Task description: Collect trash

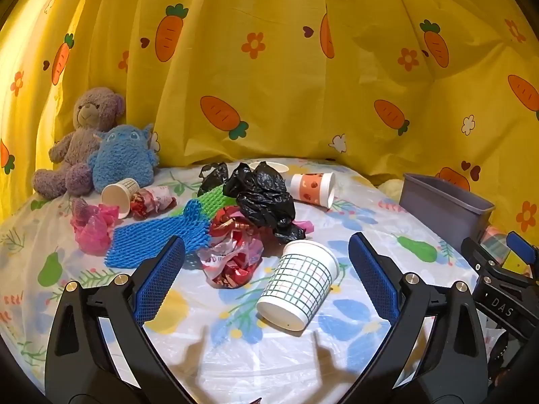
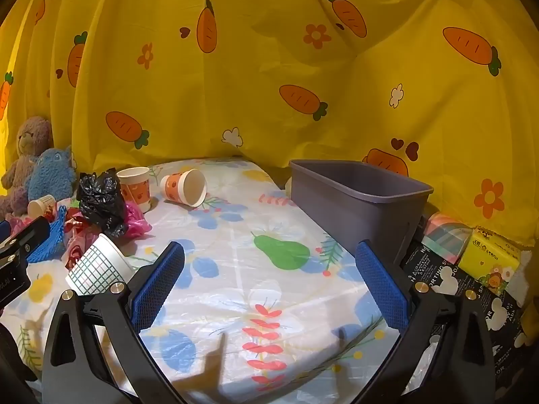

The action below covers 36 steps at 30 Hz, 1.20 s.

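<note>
Trash lies heaped on the flowered tablecloth point(image 1: 363, 208). A grid-patterned paper cup point(image 1: 299, 286) lies on its side just ahead of my left gripper point(image 1: 266, 245), which is open and empty. Behind the cup are a crumpled red wrapper point(image 1: 232, 256), a black plastic bag point(image 1: 266, 195), a blue foam net point(image 1: 158, 235), a pink bag point(image 1: 92, 225) and an orange-patterned cup point(image 1: 313, 188). My right gripper point(image 2: 269, 249) is open over bare cloth, holding nothing. The grey bin point(image 2: 357, 198) stands empty just beyond its right finger. A second orange cup point(image 2: 136, 185) stands upright.
A teddy bear point(image 1: 87, 134) and a blue plush toy point(image 1: 124, 158) sit at the back left. A yellow carrot-print curtain point(image 1: 286, 67) closes off the back. Right of the bin lie a yellow tissue pack point(image 2: 492, 259) and a black printed box point(image 2: 454, 279).
</note>
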Motion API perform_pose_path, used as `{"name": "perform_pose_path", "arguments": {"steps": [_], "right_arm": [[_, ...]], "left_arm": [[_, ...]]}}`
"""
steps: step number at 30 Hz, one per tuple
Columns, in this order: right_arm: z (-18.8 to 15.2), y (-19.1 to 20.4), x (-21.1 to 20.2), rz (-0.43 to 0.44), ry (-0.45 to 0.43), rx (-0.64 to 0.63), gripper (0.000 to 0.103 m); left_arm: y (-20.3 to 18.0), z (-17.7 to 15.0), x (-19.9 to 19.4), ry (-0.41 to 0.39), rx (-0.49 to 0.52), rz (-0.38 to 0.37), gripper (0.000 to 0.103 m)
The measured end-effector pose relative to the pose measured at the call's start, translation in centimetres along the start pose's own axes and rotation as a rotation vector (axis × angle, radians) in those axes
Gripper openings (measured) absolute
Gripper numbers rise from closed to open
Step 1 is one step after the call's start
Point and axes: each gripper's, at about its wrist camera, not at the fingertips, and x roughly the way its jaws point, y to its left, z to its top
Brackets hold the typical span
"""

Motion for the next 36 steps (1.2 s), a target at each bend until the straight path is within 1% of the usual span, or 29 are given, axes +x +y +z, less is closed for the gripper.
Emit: {"name": "perform_pose_path", "arguments": {"steps": [4,8,9,17,18,23,36], "right_arm": [[0.0,0.0,0.0,-0.004,-0.003,0.002,0.098],[0.0,-0.2,-0.1,-0.007,-0.007,0.005,0.098],[0.0,-0.3,-0.3,-0.007,-0.007,0.008,0.098],[0.0,-0.5,-0.1,-0.001,-0.008,0.019,0.098],[0.0,-0.5,-0.2,-0.001,-0.008,0.02,0.098],[0.0,-0.5,-0.2,-0.001,-0.009,0.021,0.098],[0.1,-0.6,-0.2,-0.002,-0.011,0.026,0.098]], "left_arm": [[0.0,0.0,-0.1,-0.003,-0.003,0.011,0.096],[-1.0,0.1,0.5,-0.001,-0.002,0.012,0.096],[-0.8,0.1,0.0,-0.003,-0.003,0.005,0.096],[-1.4,0.3,-0.1,-0.005,-0.01,0.009,0.096],[-1.6,0.5,0.3,-0.003,-0.008,0.006,0.096],[-1.5,0.4,-0.1,-0.008,0.004,-0.004,0.096],[-1.2,0.6,-0.4,-0.019,-0.007,-0.022,0.096]]}}
